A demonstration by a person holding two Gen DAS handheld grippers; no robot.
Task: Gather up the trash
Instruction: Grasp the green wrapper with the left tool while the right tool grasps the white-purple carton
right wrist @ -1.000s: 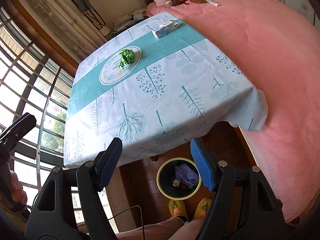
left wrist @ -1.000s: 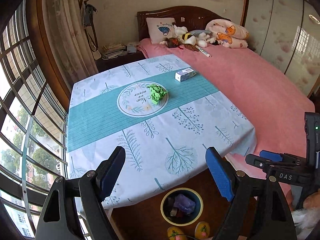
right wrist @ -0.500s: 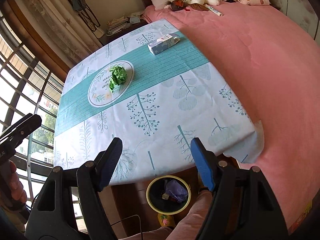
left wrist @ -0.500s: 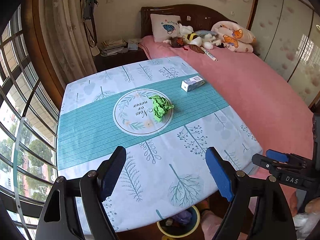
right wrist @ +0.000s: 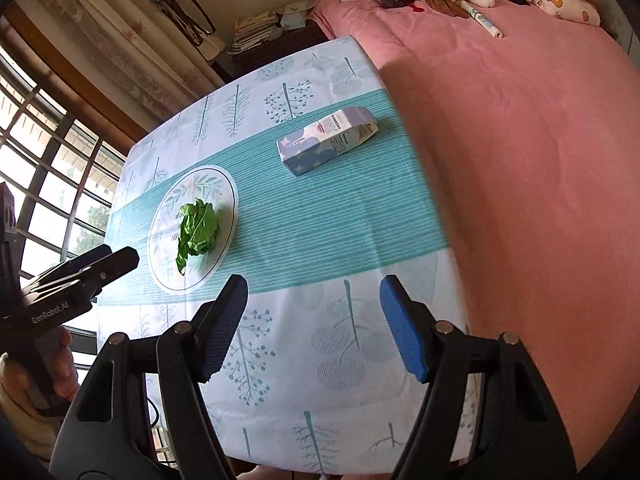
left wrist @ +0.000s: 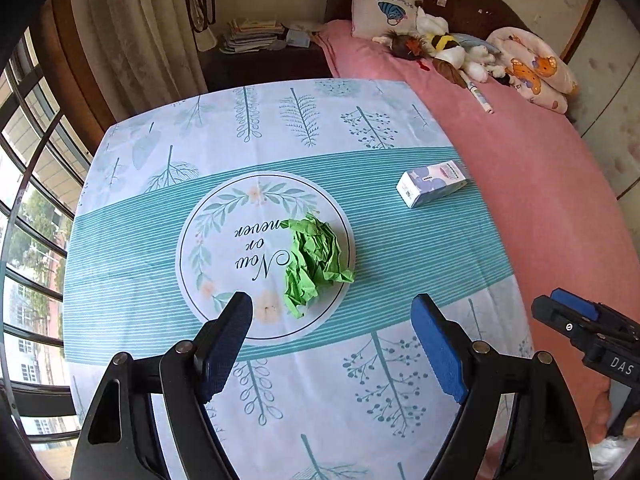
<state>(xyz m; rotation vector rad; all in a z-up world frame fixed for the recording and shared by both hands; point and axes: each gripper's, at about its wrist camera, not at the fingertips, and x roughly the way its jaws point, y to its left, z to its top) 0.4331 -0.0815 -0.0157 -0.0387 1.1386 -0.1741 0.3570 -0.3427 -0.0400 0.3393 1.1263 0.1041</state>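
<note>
The left tongs (left wrist: 332,312) hang released above the near half of the worktop (left wrist: 400,380), their blue-padded fingers (left wrist: 438,348) spread wide with nothing between them; the crumpled green paper (left wrist: 314,262) lies just beyond their tips, a little right of the centre line. The right tongs (right wrist: 312,300) are likewise spread and empty, over the near white part of the patterned cloth, and in the left wrist view they show at the right edge, held by a hand (left wrist: 608,420) over the bed side. In the right wrist view the left tongs enter from the left edge, gripped by a hand (right wrist: 44,376), with their tips near the green paper. That paper sits on the right part of a round white emblem (left wrist: 224,256) printed in the middle of the cloth's teal striped band. Further right along the same band, well apart from the paper, a small blue and white carton (left wrist: 432,182) lies on its side near the worktop's right edge. Touching that edge is a bed with a pink cover (left wrist: 540,184); at its far end lie a pillow (left wrist: 384,10), some soft toys (left wrist: 452,50) and a folded blanket (left wrist: 536,70). Beyond the worktop's far edge a dark stand carries stacked papers (left wrist: 250,36), with a curtain (left wrist: 144,32) and barred windows (left wrist: 28,184) on the left.
</note>
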